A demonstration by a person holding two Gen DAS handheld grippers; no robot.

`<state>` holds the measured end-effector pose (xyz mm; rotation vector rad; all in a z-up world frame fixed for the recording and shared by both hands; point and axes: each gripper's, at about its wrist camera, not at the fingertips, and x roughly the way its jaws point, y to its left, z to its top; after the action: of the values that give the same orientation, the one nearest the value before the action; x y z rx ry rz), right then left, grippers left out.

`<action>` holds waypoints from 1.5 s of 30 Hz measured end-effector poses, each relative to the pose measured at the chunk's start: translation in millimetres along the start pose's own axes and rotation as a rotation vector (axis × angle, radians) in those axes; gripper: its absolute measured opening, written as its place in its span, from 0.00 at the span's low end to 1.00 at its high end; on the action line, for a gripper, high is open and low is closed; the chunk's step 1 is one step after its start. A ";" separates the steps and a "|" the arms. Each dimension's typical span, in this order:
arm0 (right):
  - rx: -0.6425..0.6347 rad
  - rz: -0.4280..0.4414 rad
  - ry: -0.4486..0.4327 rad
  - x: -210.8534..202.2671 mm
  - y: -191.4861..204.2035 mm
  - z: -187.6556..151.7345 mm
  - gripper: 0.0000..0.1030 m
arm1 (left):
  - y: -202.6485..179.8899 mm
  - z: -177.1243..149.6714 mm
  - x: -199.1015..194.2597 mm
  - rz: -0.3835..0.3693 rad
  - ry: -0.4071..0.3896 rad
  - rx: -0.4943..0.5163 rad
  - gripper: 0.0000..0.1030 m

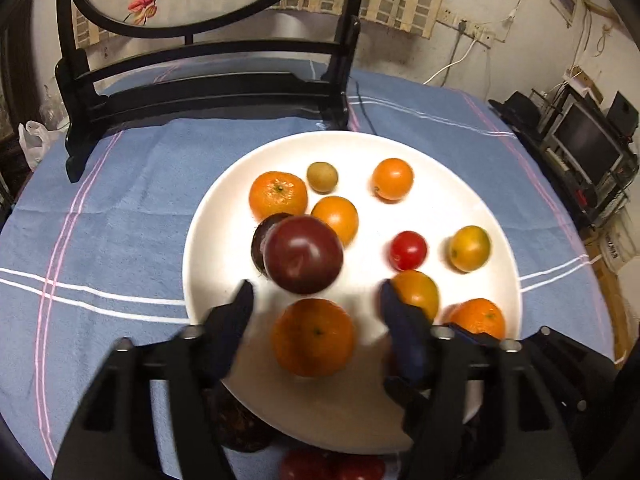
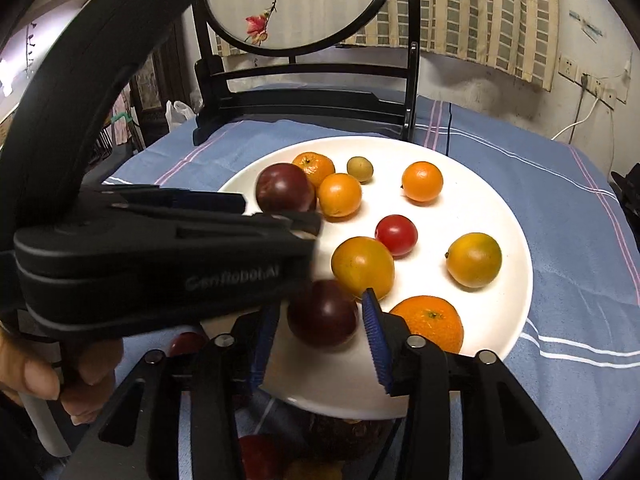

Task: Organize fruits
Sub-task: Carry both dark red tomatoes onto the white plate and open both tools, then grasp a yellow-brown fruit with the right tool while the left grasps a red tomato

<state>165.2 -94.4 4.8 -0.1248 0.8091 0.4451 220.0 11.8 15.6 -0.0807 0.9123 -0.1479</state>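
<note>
A white plate (image 1: 208, 216) on the blue cloth carries several mandarins, small oranges, a red tomato (image 1: 408, 250) and dark plums. In the left wrist view my left gripper (image 1: 316, 298) is open over the plate's near side. A blurred dark red plum (image 1: 303, 254) lies just beyond its fingertips, untouched, and a mandarin (image 1: 314, 336) lies below the gap. In the right wrist view my right gripper (image 2: 322, 316) is open, with a second dark plum (image 2: 322, 312) between its blue pads (image 2: 374, 328) and a thin gap on each side. The left gripper (image 2: 276, 212) crosses that view beside the first plum (image 2: 284, 186).
A black wooden stand (image 1: 200, 96) with a round painted screen rises behind the plate. More dark and red fruit (image 2: 348, 436) lies on the cloth under the plate's near rim. A hand (image 2: 40, 372) holds the left gripper's handle. Shelves with electronics (image 1: 580, 140) stand at the right.
</note>
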 end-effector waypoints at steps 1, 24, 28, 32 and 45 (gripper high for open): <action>0.007 0.000 -0.010 -3.5 -2.0 -0.6 0.49 | -1.4 -0.9 -3.8 0.004 -0.010 0.007 0.66; 0.031 -0.072 0.092 -64.6 1.4 -96.1 0.55 | 30.9 -113.4 -61.8 0.038 -0.027 -0.079 0.82; 0.023 -0.098 0.121 -52.9 1.8 -99.5 0.55 | 38.1 -114.2 -62.3 0.023 -0.030 -0.099 0.82; 0.009 -0.110 0.117 -44.5 4.5 -93.0 0.54 | 40.7 -113.8 -62.2 -0.004 -0.015 -0.123 0.82; -0.059 -0.074 0.101 -31.5 13.5 -77.2 0.32 | 36.5 -116.0 -61.1 -0.032 0.015 -0.124 0.85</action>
<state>88.6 -114.0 -24.8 -0.2324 0.8875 0.3950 94.7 56.9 -12.3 -0.2094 0.9353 -0.1222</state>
